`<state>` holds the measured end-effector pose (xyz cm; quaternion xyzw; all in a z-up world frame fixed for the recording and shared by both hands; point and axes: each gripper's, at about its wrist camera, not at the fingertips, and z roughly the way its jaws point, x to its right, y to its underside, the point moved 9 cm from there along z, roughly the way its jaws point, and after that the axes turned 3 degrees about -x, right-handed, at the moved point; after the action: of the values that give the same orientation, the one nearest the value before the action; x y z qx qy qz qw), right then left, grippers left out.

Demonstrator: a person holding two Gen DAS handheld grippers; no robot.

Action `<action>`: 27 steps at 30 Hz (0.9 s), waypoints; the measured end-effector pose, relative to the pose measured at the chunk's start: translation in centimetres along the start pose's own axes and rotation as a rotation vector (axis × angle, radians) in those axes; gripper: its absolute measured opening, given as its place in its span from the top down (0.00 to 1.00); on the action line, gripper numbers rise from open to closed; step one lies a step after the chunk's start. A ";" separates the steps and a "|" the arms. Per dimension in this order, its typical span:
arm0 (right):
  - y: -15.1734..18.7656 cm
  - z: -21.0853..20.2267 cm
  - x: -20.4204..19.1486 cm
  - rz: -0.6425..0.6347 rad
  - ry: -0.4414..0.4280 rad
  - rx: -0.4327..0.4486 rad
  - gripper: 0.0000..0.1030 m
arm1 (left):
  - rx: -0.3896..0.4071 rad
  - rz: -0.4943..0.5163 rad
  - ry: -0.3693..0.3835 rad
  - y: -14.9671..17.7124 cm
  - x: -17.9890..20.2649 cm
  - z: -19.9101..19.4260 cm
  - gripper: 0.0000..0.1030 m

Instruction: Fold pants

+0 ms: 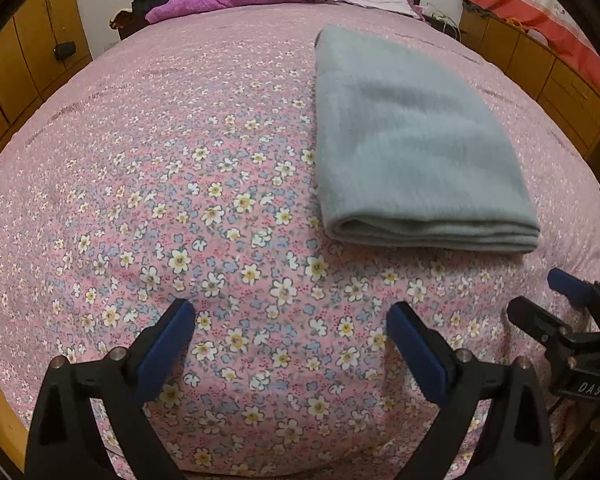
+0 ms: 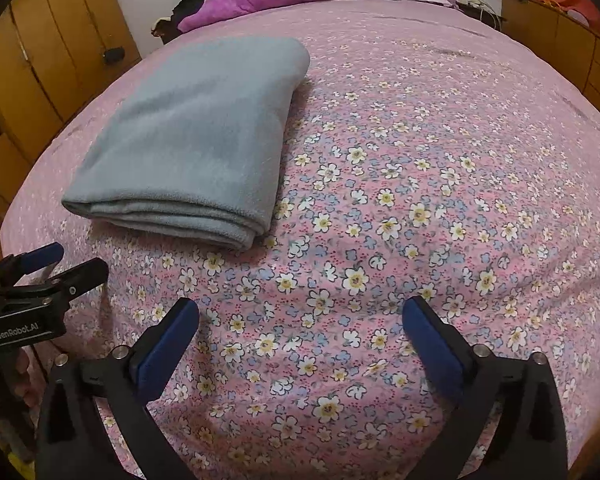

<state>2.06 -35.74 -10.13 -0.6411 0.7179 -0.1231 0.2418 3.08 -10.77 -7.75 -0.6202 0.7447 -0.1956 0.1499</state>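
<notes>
Floral pink bed (image 1: 220,200), wooden cabinets (image 1: 28,60), white wall (image 1: 100,8)

**Both grippers spread wide, nothing held**

The left gripper (image 1: 290,314) tilts steeply downward, its blue-padded fingers (image 1: 168,344) standing far apart with nothing between them. The right gripper (image 2: 300,314) takes the same downward pitch, jaws equally wide and empty. The two sit side by side, each showing at the edge of the other's wrist view.
</notes>
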 end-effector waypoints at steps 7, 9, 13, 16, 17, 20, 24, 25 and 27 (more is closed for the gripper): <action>0.0 0.1 0.0 0.000 -0.004 0.006 0.03 | -0.001 0.003 -0.002 -0.4 -0.8 0.4 0.03; 0.1 0.1 -0.1 0.000 -0.004 0.008 0.03 | 0.000 0.003 -0.003 -0.4 -0.8 0.4 0.03; 0.1 0.1 -0.1 -0.002 -0.002 0.008 0.03 | 0.003 -0.001 0.003 -0.5 -1.0 0.4 0.03; 0.1 0.1 0.0 -0.002 -0.002 0.008 0.03 | 0.003 -0.001 0.003 -0.6 -1.1 0.2 0.03; 0.1 0.1 -0.1 -0.002 -0.002 0.008 0.03 | 0.003 -0.001 0.002 -0.6 -1.1 0.2 0.03; 0.1 0.1 0.0 -0.002 -0.002 0.008 0.03 | 0.003 -0.001 0.003 -0.6 -1.1 0.2 0.03; 0.1 0.1 -0.1 -0.002 -0.002 0.008 0.03 | 0.003 -0.001 0.002 -0.6 -1.0 0.2 0.03; 0.1 0.1 0.0 -0.002 -0.002 0.008 0.03 | 0.003 -0.001 0.003 -0.6 -1.1 0.2 0.03; 0.1 0.1 -0.1 -0.002 -0.001 0.008 0.03 | 0.003 -0.002 0.003 -0.6 -1.0 0.2 0.03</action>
<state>2.03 -35.65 -10.27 -0.6410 0.7165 -0.1260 0.2447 3.85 -9.88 -7.64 -0.6204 0.7440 -0.1977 0.1496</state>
